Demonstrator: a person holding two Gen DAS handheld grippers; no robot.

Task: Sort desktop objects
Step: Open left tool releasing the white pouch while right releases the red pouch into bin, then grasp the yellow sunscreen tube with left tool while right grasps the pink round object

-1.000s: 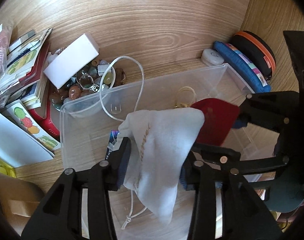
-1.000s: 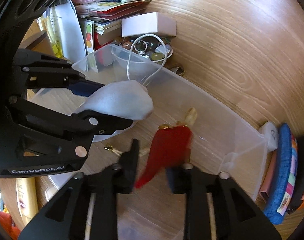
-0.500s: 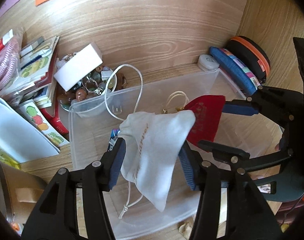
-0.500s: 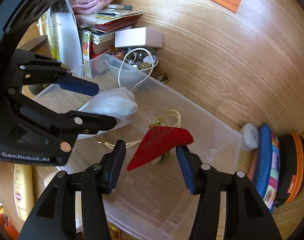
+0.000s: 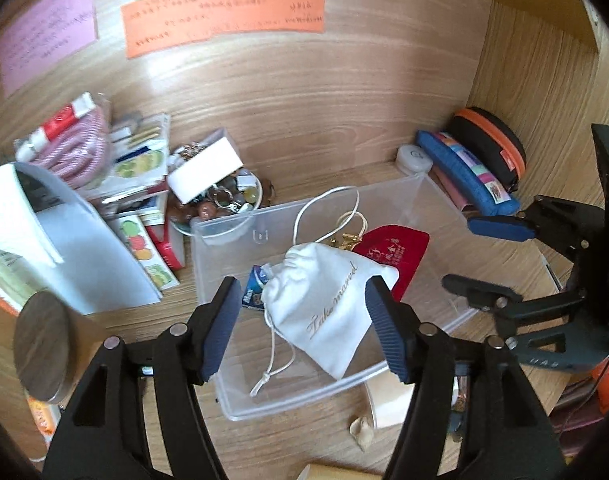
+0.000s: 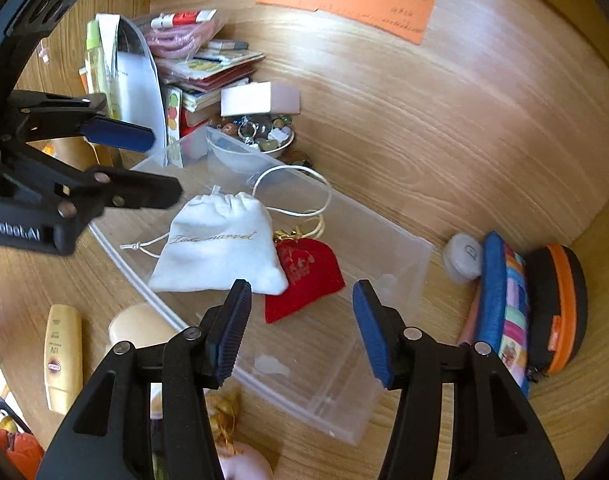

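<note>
Lying below left tool (image 5: 300, 328), white pouch (image 5: 328, 304).

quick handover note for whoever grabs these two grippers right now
Left gripper: jaws opening, holding nothing, above the white pouch.
Right gripper: open and empty, above the red pouch.
Both pouches lie in the clear bin, white overlapping red.
Done: those two are binned.
Left: loose items outside, such as the yellow tube and bead bowl.

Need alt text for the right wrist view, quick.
A white drawstring pouch and red pouch lie in a clear plastic bin on a wooden desk, the white one overlapping the red. The right gripper hangs open and empty above them.
</note>
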